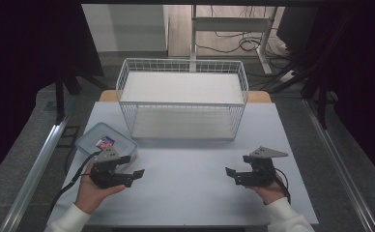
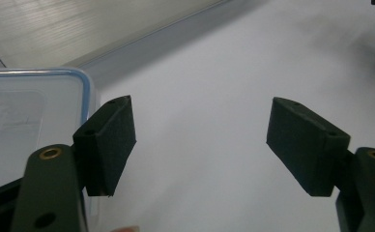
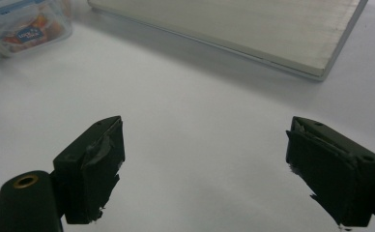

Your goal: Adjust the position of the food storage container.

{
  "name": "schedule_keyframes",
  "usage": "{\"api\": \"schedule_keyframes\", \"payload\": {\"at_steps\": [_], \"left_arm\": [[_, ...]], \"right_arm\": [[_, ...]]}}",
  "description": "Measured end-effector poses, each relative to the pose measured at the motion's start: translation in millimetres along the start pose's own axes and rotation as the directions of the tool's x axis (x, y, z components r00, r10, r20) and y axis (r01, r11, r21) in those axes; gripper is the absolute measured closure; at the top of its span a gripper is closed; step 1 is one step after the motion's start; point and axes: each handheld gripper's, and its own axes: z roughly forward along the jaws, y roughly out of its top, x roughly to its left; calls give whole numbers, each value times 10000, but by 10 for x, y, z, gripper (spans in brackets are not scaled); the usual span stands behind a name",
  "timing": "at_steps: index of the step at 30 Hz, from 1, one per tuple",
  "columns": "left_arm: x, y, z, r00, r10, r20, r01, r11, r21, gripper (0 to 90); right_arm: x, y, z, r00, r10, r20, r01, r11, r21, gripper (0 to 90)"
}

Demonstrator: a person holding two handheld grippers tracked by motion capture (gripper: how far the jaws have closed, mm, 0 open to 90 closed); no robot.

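A clear plastic box with a blue-rimmed lid lies at the table's left, a colourful label on it; the box fills the left of the left gripper view, and the box sits far off at top left in the right gripper view. My left gripper rests just right of the box near the front edge, jaws open and empty, as its own view confirms. My right gripper sits at the front right, pointing left, jaws wide open over bare table.
A white wire basket with a flat white floor stands at the back middle of the grey-white table. Its base edge crosses the top of the right gripper view. Dark curtains and a metal rail flank the table.
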Motion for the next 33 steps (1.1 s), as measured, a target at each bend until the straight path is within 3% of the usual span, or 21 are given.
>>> {"api": "schedule_keyframes", "payload": {"at_steps": [8, 20, 25, 33], "left_arm": [[-1, -42, -69, 9997, -45, -244, 43, 10000, -82, 255], [69, 20, -91, 9995, -267, -152, 268, 9996, 8, 282], [187, 124, -195, 9982, -513, -310, 510, 9986, -97, 294], [368, 404, -320, 9975, -208, -682, 236, 9989, 407, 308]], "right_arm": [[-24, -31, -40, 9998, -119, 177, 119, 9999, -4, 154], [3, -38, -61, 9993, -205, 328, 209, 9997, -122, 161], [-5, -63, -55, 9992, -318, 247, 320, 9995, -49, 161], [5, -70, -49, 9982, -484, 366, 484, 9988, 13, 162]]}}
